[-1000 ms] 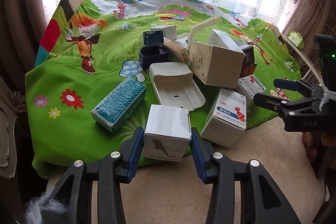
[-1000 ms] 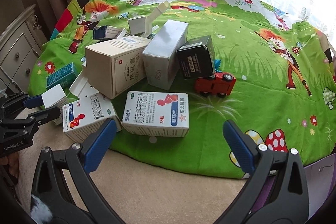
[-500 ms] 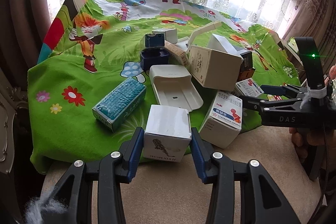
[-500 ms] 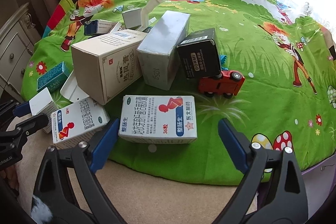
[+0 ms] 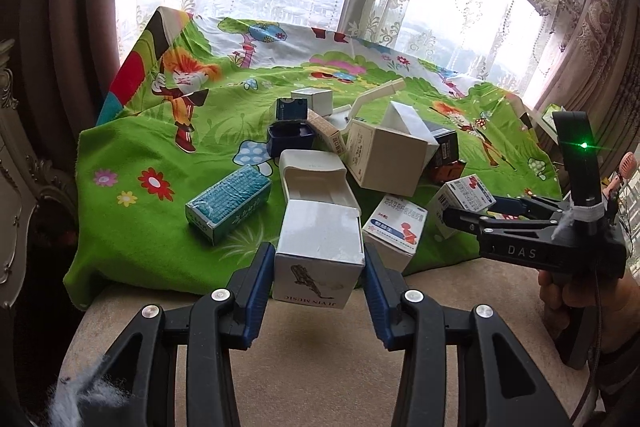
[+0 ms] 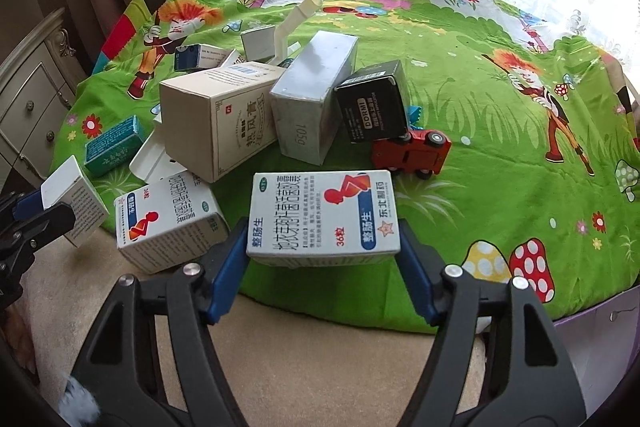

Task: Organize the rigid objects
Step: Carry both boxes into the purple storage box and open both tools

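Observation:
My left gripper (image 5: 319, 263) is shut on a small white box (image 5: 318, 253) with a lizard print, held above the near edge of the green cartoon cloth (image 5: 132, 219). It also shows in the right wrist view (image 6: 74, 199). My right gripper (image 6: 322, 247) is shut on a white medicine box with a red figure (image 6: 324, 213), its blue pads pressing both ends. That box shows in the left wrist view (image 5: 466, 195) between the right gripper's fingers. A second matching medicine box (image 6: 168, 223) lies to its left.
A pile sits mid-cloth: a beige box (image 6: 218, 121), a grey box (image 6: 316, 99), a black box (image 6: 374, 105), a red toy car (image 6: 412, 155), a teal box (image 5: 228, 203), a white open tray (image 5: 316, 179). Beige carpet (image 6: 320, 367) lies in front, a dresser (image 6: 24, 107) to the left.
My right gripper has moved in and closed on the medicine box with the red figure, which now sits lifted between its pads. My left gripper has kept hold of the small white box.

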A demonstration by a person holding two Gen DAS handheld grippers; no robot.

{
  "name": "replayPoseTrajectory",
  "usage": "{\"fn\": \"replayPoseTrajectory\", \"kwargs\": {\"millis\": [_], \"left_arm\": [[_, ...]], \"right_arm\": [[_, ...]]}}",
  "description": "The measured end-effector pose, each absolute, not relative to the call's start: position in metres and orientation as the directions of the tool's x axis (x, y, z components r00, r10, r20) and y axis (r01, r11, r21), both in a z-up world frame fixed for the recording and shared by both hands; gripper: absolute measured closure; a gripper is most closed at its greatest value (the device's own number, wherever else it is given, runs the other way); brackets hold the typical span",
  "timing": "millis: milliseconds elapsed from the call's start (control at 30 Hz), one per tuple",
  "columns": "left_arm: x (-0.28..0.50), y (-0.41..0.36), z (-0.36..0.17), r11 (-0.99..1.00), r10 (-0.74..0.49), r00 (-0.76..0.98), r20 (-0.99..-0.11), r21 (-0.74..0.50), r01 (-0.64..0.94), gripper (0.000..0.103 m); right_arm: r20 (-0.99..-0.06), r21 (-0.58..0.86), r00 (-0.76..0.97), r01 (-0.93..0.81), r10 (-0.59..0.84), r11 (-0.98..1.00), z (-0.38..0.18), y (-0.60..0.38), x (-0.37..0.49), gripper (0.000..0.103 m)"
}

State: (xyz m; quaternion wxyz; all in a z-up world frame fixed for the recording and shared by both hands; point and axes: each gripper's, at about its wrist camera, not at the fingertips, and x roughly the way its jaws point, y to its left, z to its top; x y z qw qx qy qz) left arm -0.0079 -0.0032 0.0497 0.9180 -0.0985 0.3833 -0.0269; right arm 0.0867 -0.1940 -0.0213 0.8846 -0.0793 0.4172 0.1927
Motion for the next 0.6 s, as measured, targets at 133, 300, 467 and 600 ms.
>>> {"fn": "replayPoseTrajectory", "kwargs": {"millis": [133,300,467,600], "left_arm": [[-0.015,-0.018,0.056,0.980,-0.141,0.717,-0.683,-0.198,0.003,0.059],[-0.019,-0.041,0.063,0.983,-0.160,0.716,-0.679,-0.179,0.050,0.059],[-0.021,-0.063,0.066,0.981,-0.185,0.707,-0.682,-0.165,0.098,0.059],[-0.020,-0.080,0.068,0.978,-0.206,0.694,-0.690,-0.159,0.132,0.059]], "right_arm": [[-0.756,0.034,0.591,-0.391,0.280,0.920,-0.016,-0.206,0.075,0.030],[-0.743,0.051,0.608,-0.367,0.281,0.929,-0.010,-0.223,0.061,0.030],[-0.730,0.073,0.621,-0.346,0.286,0.936,-0.002,-0.243,0.047,0.030],[-0.722,0.083,0.632,-0.326,0.282,0.942,0.002,-0.259,0.035,0.030]]}}
